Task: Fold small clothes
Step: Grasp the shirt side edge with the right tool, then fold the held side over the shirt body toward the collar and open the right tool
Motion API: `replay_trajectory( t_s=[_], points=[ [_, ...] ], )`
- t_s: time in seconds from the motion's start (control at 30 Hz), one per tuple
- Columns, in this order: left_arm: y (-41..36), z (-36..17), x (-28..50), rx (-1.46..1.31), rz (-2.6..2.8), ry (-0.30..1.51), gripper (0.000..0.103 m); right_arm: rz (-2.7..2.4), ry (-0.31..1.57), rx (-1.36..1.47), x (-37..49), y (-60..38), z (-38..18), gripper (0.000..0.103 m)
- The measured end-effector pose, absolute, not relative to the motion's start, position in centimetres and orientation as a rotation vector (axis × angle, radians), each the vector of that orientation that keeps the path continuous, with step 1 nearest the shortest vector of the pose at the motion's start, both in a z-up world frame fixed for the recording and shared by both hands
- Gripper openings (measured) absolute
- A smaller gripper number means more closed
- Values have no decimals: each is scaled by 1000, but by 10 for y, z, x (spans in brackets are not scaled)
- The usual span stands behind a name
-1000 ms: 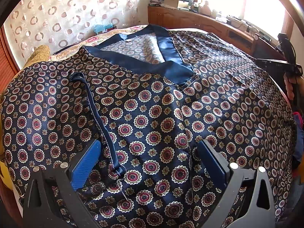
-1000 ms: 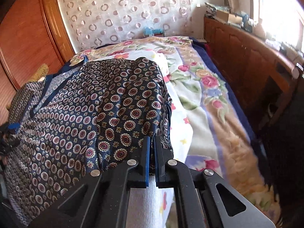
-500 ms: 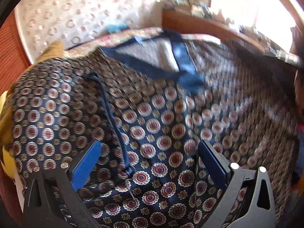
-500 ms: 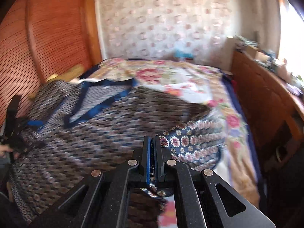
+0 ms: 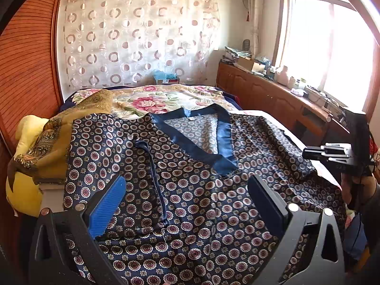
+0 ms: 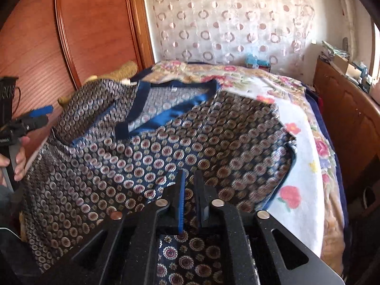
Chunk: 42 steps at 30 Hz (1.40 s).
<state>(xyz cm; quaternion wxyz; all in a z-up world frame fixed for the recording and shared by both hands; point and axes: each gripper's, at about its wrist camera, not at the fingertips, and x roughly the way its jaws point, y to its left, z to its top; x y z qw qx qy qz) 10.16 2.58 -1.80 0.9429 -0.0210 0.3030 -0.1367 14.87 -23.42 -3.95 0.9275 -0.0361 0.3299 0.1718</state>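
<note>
A dark blue patterned top (image 5: 201,190) with a plain blue V-neck band (image 5: 223,137) lies spread on the bed, collar away from me. It also shows in the right wrist view (image 6: 147,156). A blue cord (image 5: 154,180) lies on its left half. My left gripper (image 5: 187,190) is open and empty, hovering over the front of the top. My right gripper (image 6: 188,180) has its jaws a narrow gap apart above the top's right part, gripping nothing; it shows at the right edge of the left wrist view (image 5: 332,152).
The bed has a floral cover (image 6: 304,118). A yellow-gold cloth pile (image 5: 47,147) sits at the left by the wooden wardrobe (image 6: 83,35). A wooden cabinet (image 5: 273,95) with clutter runs under the window at the right.
My right gripper has let go of the top's right side and its jaws have parted slightly. The top now lies flatter. My left gripper has risen and drawn back, staying open.
</note>
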Motion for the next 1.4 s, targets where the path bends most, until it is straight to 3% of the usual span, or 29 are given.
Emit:
replay_trajectory(
  t_s=[0.07,0.63,0.7,0.8,1.0,1.23,1.33,1.4],
  points=[
    [24,-16,98,-42,-286,613,102,354,644,-56,143,-242,-33,37],
    [13,-23,91,-66,-303,613,102,171,841,137,214,-292,-84,37],
    [14,-24,92,-70,-302,615,102,189,843,142,219,-290,-80,18],
    [18,-27,93,-78,-296,625,102,217,817,131,220,-296,-73,4],
    [25,-30,92,-117,-298,631,102,345,700,129,206,-282,-41,1],
    [33,-31,91,-129,-305,625,102,425,686,18,191,-240,-21,2],
    [35,-26,86,-131,-311,589,82,419,672,-8,197,-233,-24,8],
    [35,-25,85,-114,-301,584,60,401,666,-11,200,-237,-26,15]
  ],
)
